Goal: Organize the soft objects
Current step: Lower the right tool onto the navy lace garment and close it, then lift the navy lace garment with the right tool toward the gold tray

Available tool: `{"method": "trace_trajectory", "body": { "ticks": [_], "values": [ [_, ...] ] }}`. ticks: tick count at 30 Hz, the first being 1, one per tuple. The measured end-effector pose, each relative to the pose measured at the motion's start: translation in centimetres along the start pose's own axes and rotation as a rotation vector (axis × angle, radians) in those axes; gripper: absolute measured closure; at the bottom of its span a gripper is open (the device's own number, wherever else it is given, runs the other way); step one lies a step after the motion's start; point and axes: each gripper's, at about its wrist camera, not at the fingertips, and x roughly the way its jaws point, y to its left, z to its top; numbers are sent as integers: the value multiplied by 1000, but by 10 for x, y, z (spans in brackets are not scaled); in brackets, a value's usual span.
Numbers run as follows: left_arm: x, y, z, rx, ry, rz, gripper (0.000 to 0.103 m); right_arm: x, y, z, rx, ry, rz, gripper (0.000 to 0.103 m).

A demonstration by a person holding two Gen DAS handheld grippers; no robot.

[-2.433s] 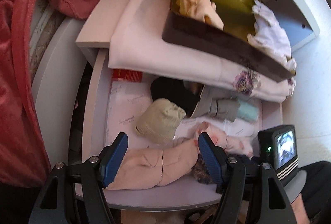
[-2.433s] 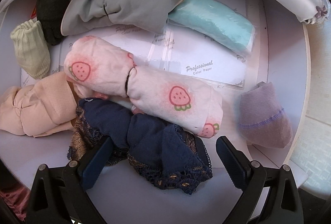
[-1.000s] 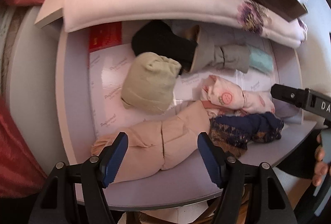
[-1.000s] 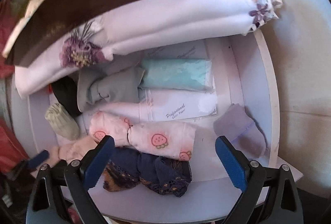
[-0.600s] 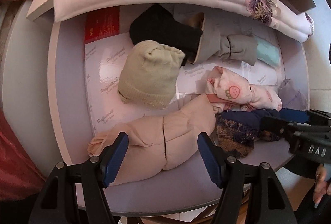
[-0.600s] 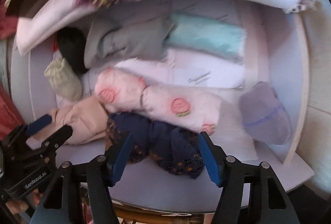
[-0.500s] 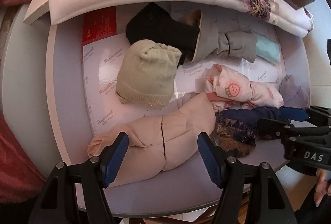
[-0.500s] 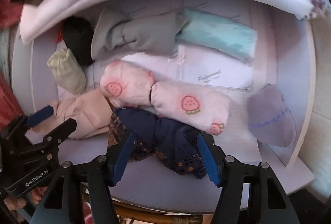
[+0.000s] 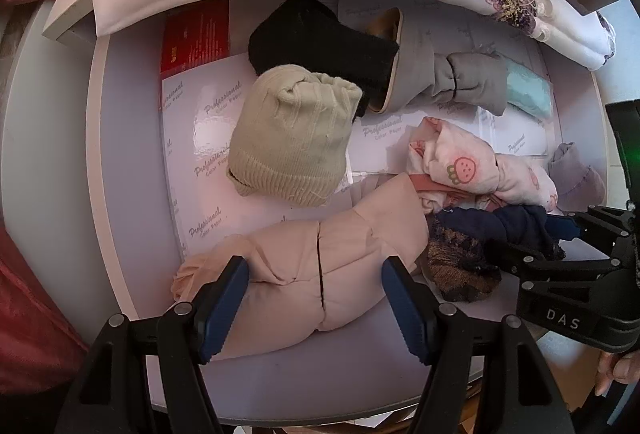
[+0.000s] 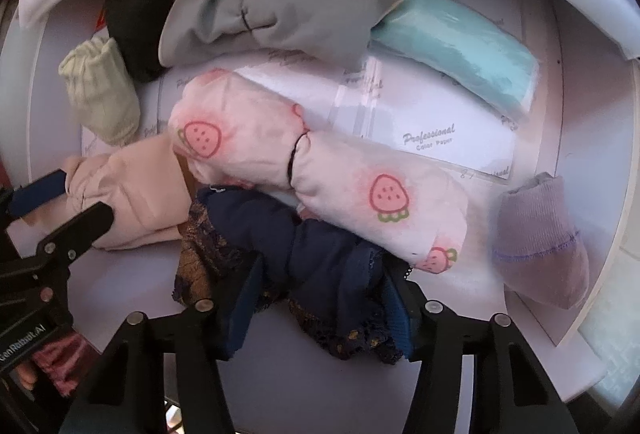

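My right gripper (image 10: 320, 298) is closing its jaws around the navy lace bundle (image 10: 304, 254), which sits between the pads at the shelf's front edge, an easy first pick. My left gripper (image 9: 316, 298) hangs wide open astride the peach roll (image 9: 320, 266), not yet squeezing. The strawberry-print roll (image 10: 320, 169) lies against the navy bundle just beyond my right jaws and could snag.

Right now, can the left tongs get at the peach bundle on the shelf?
Probably yes. The left tongs stand open, straddling the peach bundle, and nothing lies on top of it. The navy bundle beside it sits between the closing right tongs.
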Motion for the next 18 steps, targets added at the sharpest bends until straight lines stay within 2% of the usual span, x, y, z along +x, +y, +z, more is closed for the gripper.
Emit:
{"method": "trace_trajectory", "body": {
  "ticks": [8, 14, 18],
  "values": [
    [1, -3, 0, -5, 2, 0, 33, 9, 3, -2, 8, 13, 4, 43],
    [0, -3, 0, -1, 2, 3, 33, 7, 13, -10, -52, -10, -24, 57],
    [0, -4, 0, -1, 2, 4, 33, 7, 15, -15, -52, -18, -27, 60]
  ]
}}
